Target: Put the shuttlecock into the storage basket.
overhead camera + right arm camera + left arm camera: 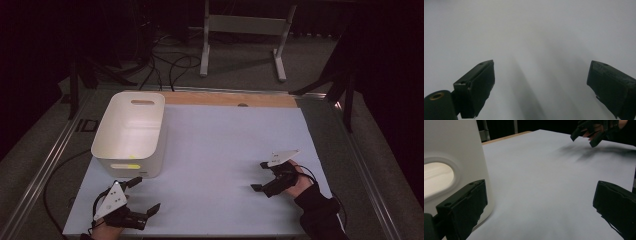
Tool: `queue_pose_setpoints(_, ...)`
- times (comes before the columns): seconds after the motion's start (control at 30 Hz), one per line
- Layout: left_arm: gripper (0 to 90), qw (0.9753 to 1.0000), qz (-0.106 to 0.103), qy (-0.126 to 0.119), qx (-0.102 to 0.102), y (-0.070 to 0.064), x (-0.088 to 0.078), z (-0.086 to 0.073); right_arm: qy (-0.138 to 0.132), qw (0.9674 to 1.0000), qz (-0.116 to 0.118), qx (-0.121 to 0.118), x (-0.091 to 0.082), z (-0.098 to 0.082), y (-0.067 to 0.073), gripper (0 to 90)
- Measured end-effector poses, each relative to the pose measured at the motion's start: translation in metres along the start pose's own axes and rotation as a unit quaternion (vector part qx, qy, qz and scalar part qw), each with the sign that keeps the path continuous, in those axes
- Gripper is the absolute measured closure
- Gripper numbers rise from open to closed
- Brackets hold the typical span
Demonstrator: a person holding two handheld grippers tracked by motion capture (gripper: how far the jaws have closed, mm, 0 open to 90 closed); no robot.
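Our two black grippers

We wore a dark sleeve; each gripper carried a grey three-cornered plate and trailing black cable.

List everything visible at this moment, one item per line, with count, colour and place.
White plastic bin with oval handle cutouts: one, white, left side of the sheet; something yellowish shows through its near cutout, too unclear to name.
Pale grey sheet covering the table: one, light grey, across the tabletop.
Wooden table edge: one strip, tan, along the far side.
White metal stand frame: one, white, on the floor beyond the table.
Black cables: several, black, on the floor behind the bin.
Left claw: one, black, jaws apart, near the bin's front.
Right claw: one, black, jaws apart, right side of the sheet.
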State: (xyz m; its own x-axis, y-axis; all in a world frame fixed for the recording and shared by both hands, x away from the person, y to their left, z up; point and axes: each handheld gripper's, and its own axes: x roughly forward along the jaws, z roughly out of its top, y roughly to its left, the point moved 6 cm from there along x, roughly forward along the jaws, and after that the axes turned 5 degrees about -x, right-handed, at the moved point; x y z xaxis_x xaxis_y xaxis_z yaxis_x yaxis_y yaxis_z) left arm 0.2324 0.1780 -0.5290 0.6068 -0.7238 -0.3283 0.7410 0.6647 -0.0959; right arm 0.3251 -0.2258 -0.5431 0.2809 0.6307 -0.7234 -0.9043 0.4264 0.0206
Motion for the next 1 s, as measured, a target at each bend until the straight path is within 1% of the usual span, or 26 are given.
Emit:
queue_pose_setpoints(0.07,0.0,1.0,0.0,0.0,0.0,0.0,0.0,0.0,0.003,1.0,-0.007,0.001,-0.002,-0.005,0.0,7.9)
queue_pose_setpoints(0.17,0.0,1.0,0.001,0.0,0.0,0.0,0.0,0.0,-0.008,0.9998,-0.015,0.01,-0.005,-0.01,-0.001,7.8)
queue_pose_setpoints(0.2,0.0,1.0,0.001,0.0,0.0,0.0,0.0,0.0,-0.008,0.9998,-0.015,0.01,-0.005,-0.01,-0.001,7.8)
queue_pose_setpoints(0.27,0.0,1.0,0.001,0.0,0.0,0.0,0.0,0.0,-0.021,0.9994,-0.023,0.016,-0.011,-0.017,0.0,7.9)
queue_pose_setpoints(0.3,0.0,1.0,0.0,0.0,0.0,0.0,0.0,0.0,-0.026,0.9992,-0.023,0.019,-0.012,-0.019,0.0,7.9)
queue_pose_setpoints(0.33,0.0,1.0,0.0,0.0,0.0,0.0,0.0,0.0,-0.027,0.9991,-0.025,0.022,-0.014,-0.021,0.0,7.9)
queue_pose_setpoints(0.4,0.0,1.0,0.0,0.0,0.0,0.0,0.0,0.0,-0.028,0.999,-0.028,0.021,-0.015,-0.024,0.001,7.9)
queue_pose_setpoints(0.57,0.0,1.0,0.0,0.001,0.0,0.0,0.0,0.0,-0.044,0.9978,-0.043,0.027,-0.025,-0.034,0.0,8.0)
queue_pose_setpoints(0.7,0.0,1.0,-0.001,0.002,-0.001,0.0,0.001,0.0,-0.053,0.9968,-0.052,0.029,-0.028,-0.041,0.002,8.0)
queue_pose_setpoints(0.87,0.0,1.0,-0.001,0.003,0.0,0.0,0.001,-0.001,-0.057,0.9964,-0.051,0.036,-0.027,-0.047,0.005,8.0)
queue_pose_setpoints(0.93,0.0,1.0,-0.001,0.002,-0.001,0.0,0.001,-0.001,-0.054,0.9965,-0.052,0.038,-0.026,-0.049,0.005,8.0)
queue_pose_setpoints(1.0,0.0,1.0,-0.002,0.003,0.0,0.0,0.001,-0.001,-0.061,0.996,-0.051,0.042,-0.025,-0.049,0.004,8.0)
